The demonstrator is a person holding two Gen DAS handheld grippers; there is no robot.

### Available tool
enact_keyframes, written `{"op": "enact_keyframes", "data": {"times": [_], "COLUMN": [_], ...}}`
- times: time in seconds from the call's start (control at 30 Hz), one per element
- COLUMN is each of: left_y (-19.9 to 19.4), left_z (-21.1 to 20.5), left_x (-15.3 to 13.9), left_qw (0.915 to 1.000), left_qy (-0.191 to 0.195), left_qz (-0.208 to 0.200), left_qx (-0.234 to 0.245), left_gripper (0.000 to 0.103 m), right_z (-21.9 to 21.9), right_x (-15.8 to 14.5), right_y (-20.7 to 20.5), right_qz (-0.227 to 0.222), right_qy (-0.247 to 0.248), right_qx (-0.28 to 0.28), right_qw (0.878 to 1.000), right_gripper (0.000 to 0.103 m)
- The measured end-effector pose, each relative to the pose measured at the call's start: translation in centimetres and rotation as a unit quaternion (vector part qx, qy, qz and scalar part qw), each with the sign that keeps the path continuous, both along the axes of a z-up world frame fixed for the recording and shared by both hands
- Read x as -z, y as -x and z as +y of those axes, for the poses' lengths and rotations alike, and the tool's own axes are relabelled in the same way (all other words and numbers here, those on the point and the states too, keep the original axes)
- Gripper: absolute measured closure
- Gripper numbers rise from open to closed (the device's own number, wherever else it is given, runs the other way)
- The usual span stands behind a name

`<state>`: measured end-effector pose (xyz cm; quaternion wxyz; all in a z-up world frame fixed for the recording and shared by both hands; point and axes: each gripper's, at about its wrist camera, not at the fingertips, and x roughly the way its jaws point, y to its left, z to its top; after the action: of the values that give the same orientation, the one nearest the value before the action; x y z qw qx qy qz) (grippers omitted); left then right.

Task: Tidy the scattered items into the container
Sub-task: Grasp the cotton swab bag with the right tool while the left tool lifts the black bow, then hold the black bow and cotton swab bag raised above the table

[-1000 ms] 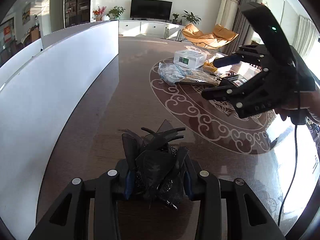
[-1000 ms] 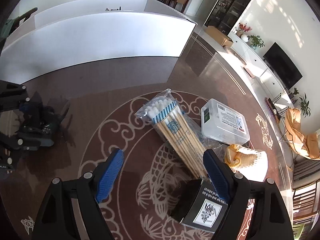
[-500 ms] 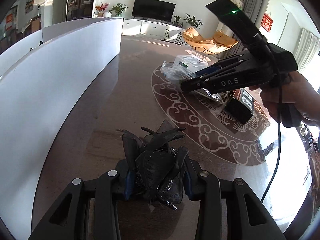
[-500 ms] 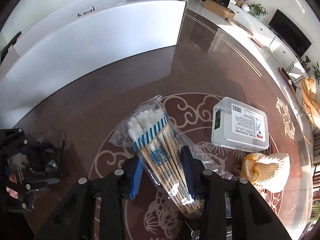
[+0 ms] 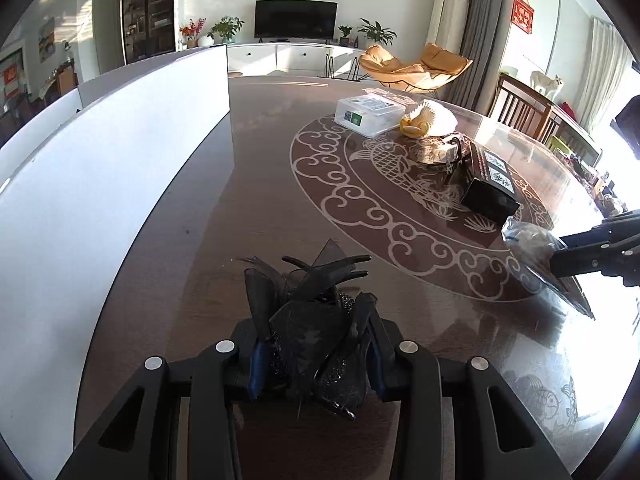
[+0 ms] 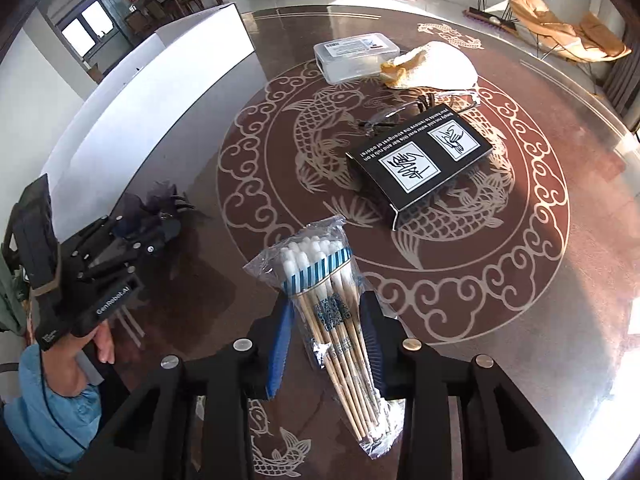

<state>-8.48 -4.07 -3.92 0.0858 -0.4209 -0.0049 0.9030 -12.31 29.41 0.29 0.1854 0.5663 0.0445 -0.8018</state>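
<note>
The clear plastic bag of wooden-stick cotton swabs (image 6: 332, 312), banded in blue-and-white stripes with a printed code square, sits between the right gripper (image 6: 326, 338) fingers, whose jaws are opening around it. The left gripper (image 5: 316, 356) ("GenRobot.AI" on its body) pinches a black feathered hair ornament (image 5: 308, 320) above the brown patterned table (image 6: 520, 280).

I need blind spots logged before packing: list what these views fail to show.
Container interior: both views, its white wall hides it.
Black feathered piece base: left wrist view, left fingers cover it.
Clear-wrapped item beside black box: left wrist view, glare, unidentifiable.
</note>
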Motion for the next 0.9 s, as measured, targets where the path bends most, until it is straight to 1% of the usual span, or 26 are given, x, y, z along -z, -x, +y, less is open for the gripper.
{"op": "enact_keyframes", "data": {"times": [0.03,0.13,0.17,0.23,0.27,0.3,0.37,0.4,0.43,0.47,0.5,0.6,0.73,0.8,0.9], "left_y": [-0.1,-0.2,-0.2,-0.2,-0.1,0.1,0.2,0.2,0.2,0.2,0.3,0.3,0.2,0.3,0.4], "left_z": [0.0,0.1,0.2,0.6,0.8,0.8,0.7,0.7,0.8,0.9,1.0,1.3,0.9,0.8,1.3], "left_x": [0.0,0.0,0.0,0.1,0.2,0.2,0.3,0.3,0.3,0.3,0.4,0.4,0.3,0.3,0.5], "left_qw": [1.0000,1.0000,1.0000,0.9998,0.9997,0.9997,0.9997,0.9997,0.9996,0.9995,0.9994,0.9991,0.9994,0.9994,0.9988], "left_qy": [0.001,0.001,0.003,0.009,0.015,0.019,0.015,0.014,0.015,0.018,0.023,0.033,0.018,0.011,0.019], "left_qz": [0.001,0.001,0.001,-0.002,-0.006,-0.010,-0.012,-0.013,-0.013,-0.015,-0.017,-0.019,-0.018,-0.020,-0.026], "left_qx": [0.000,0.004,0.007,0.016,0.015,0.014,0.015,0.016,0.017,0.019,0.020,0.021,0.022,0.026,0.037], "left_gripper": [0.063,0.060,0.056,0.043,0.029,0.023,0.021,0.020,0.019,0.017,0.014,0.013,0.012,0.008,0.002], "right_z": [-0.1,-0.4,-0.5,-0.2,-0.1,0.0,0.1,0.2,0.3,0.4,0.5,0.9,1.3,1.3,1.2], "right_x": [0.7,2.0,2.2,2.3,2.3,2.1,1.7,1.6,1.8,2.1,2.4,3.5,4.2,4.3,4.4], "right_y": [-0.1,-0.1,0.0,0.1,0.1,0.0,-0.4,-0.5,-0.3,-0.2,-0.1,0.0,0.1,0.1,0.2], "right_qz": [0.010,0.055,0.069,0.087,0.095,0.112,0.147,0.154,0.151,0.147,0.144,0.142,0.150,0.155,0.152], "right_qy": [-0.001,-0.008,-0.007,-0.007,-0.011,-0.014,-0.010,-0.008,-0.005,-0.004,-0.003,-0.008,-0.001,0.000,0.002], "right_qx": [-0.003,-0.027,-0.035,-0.045,-0.049,-0.055,-0.079,-0.086,-0.092,-0.097,-0.102,-0.110,-0.094,-0.091,-0.094], "right_qw": [1.000,0.998,0.997,0.995,0.994,0.992,0.986,0.984,0.984,0.984,0.984,0.984,0.984,0.984,0.984], "right_gripper": [0.036,0.036,0.036,0.036,0.036,0.036,0.036,0.034,0.032,0.027,0.026,0.026,0.024,0.022,0.019]}}
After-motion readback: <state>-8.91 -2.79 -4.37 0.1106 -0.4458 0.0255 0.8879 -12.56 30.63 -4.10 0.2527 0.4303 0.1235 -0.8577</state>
